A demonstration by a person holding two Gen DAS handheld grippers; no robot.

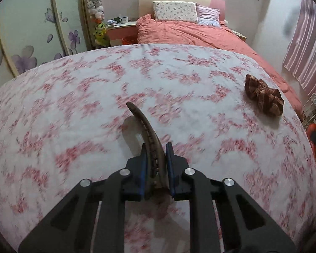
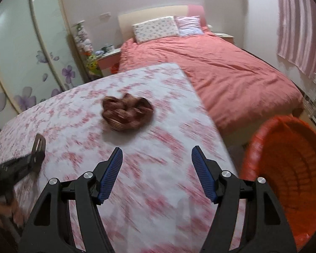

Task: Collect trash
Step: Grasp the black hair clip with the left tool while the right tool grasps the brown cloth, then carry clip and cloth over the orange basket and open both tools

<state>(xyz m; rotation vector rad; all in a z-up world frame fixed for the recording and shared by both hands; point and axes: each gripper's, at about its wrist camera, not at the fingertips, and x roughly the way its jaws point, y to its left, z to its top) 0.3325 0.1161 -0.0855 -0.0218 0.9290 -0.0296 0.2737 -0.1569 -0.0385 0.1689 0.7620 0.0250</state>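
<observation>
A brown curved hair clip (image 1: pixel 146 132) sticks out forward from between the blue pads of my left gripper (image 1: pixel 157 147), which is shut on it just above the pink-flowered table cover (image 1: pixel 73 105). The right wrist view shows the same clip (image 2: pixel 39 147) at far left, held by the left gripper (image 2: pixel 32 158). A brown striped scrunchie (image 1: pixel 263 96) lies on the cover to the right, apart from the left gripper. My right gripper (image 2: pixel 157 152) stands open with nothing between its pads, short of the scrunchie (image 2: pixel 127 113). An orange basket (image 2: pixel 288 168) stands beside the table at right.
Behind the table is a bed with a coral duvet (image 2: pixel 231 78) and pillows (image 2: pixel 155 30). A nightstand (image 1: pixel 121 28) with mugs and a stack of plush toys (image 1: pixel 97 10) sit at its left. Wardrobe doors with flower prints (image 1: pixel 27 42) line the left; a striped curtain (image 2: pixel 301 25) hangs right.
</observation>
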